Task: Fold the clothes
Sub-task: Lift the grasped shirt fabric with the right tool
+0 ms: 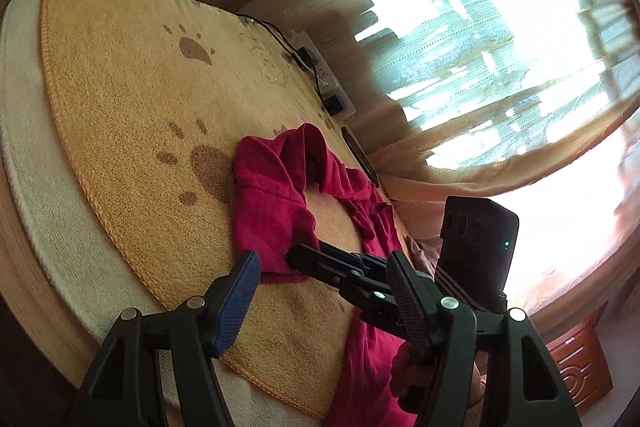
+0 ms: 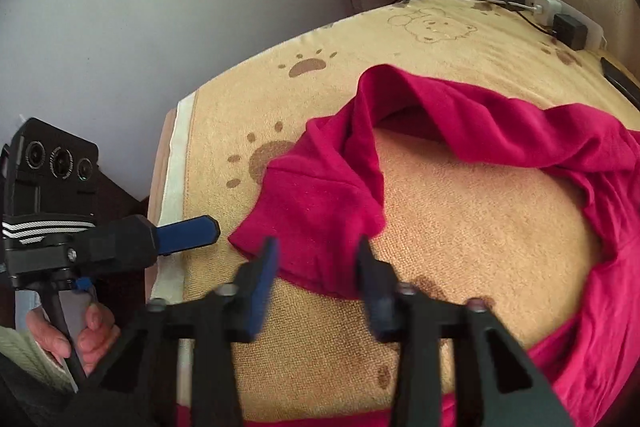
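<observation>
The crumpled red knit garment [image 2: 460, 131] on the terry paw-print towel [image 2: 460, 227] runs off-frame, its near corner between the right hand-held gripper [image 2: 316, 255]'s spread fingers, left hand-held gripper [image 1: 320, 267] open beside it.

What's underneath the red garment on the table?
The red garment lies on a tan paw-print towel, bare in the middle of the loop of cloth. Whatever the cloth itself covers is hidden.
</observation>
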Tool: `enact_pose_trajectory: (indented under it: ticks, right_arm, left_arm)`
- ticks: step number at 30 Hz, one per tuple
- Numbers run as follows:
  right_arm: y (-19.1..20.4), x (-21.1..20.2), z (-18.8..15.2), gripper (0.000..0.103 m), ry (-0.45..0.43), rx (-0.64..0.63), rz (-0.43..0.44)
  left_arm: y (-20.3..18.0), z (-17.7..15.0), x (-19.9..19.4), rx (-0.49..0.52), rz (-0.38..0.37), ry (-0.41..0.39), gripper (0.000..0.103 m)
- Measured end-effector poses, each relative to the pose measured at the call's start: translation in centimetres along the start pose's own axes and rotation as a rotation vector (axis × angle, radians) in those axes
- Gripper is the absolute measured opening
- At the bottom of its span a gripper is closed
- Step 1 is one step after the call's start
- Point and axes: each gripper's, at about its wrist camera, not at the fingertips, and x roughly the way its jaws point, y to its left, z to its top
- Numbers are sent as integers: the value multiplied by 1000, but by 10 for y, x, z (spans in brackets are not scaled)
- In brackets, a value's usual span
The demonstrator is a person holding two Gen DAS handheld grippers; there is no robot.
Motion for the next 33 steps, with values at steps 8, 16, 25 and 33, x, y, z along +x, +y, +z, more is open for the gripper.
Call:
enact_pose_trajectory:
  ticks: [8, 16, 25, 33]
  right_arm:
    - [-18, -34, 1, 10, -152, 139, 121]
    - [-17, -61, 11, 10, -253, 241, 228]
    - [-17, -76, 2, 10, -301, 351, 338]
    - [-29, -95, -9, 10, -383, 427, 354]
  left_arm:
    - [7, 0, 5, -123, -122, 11, 70]
    - [20, -11, 19, -434, -399, -23, 75]
    - [15, -12, 35, -511, -375, -94, 77]
    - [15, -16, 46, -550, -363, -96, 79]
